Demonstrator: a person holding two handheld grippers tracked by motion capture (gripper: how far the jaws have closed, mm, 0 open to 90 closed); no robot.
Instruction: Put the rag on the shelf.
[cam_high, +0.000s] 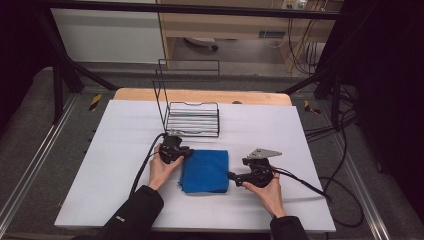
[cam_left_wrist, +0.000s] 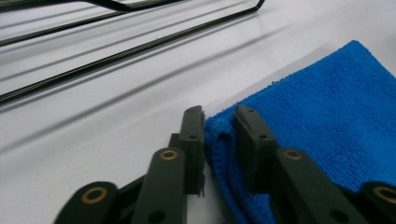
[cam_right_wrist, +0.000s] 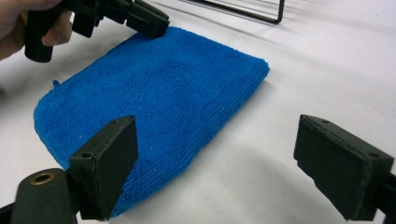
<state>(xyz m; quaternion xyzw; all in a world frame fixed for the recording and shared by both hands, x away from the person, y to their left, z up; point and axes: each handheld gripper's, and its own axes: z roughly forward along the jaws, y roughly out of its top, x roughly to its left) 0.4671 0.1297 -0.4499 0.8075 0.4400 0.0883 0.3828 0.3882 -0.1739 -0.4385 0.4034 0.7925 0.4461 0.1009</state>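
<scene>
**On the tabletop: a soft cloth, one corner already pinched**

Nearest you, the right gripper (cam_high: 234, 176) sits low at the right edge of the blue cloth (cam_high: 205, 171), its fingers (cam_right_wrist: 112, 154) spread wide. In the right gripper view one of them hangs over the cloth's near edge and the other over bare white tabletop (cam_high: 110, 150), so nothing is held on that side yet.

Just beyond, the cloth lies flat and folded in the middle of the tabletop, between your two hands. It looks like microfibre: light, limp and grippy, with nothing to break. Expect it to sag and unfold once lifted, so take hold at edges or corners, biting through every layer, not at the middle.

At its far left corner, the left gripper (cam_high: 189, 151) has its fingers (cam_left_wrist: 194, 135) nearly together on a raised fold of the cloth (cam_left_wrist: 224, 140). That pinch looks shallow; a deeper bite would be safer.

Farthest off, a black wire rack (cam_high: 192, 117) stands behind the cloth, apart from it.
</scene>
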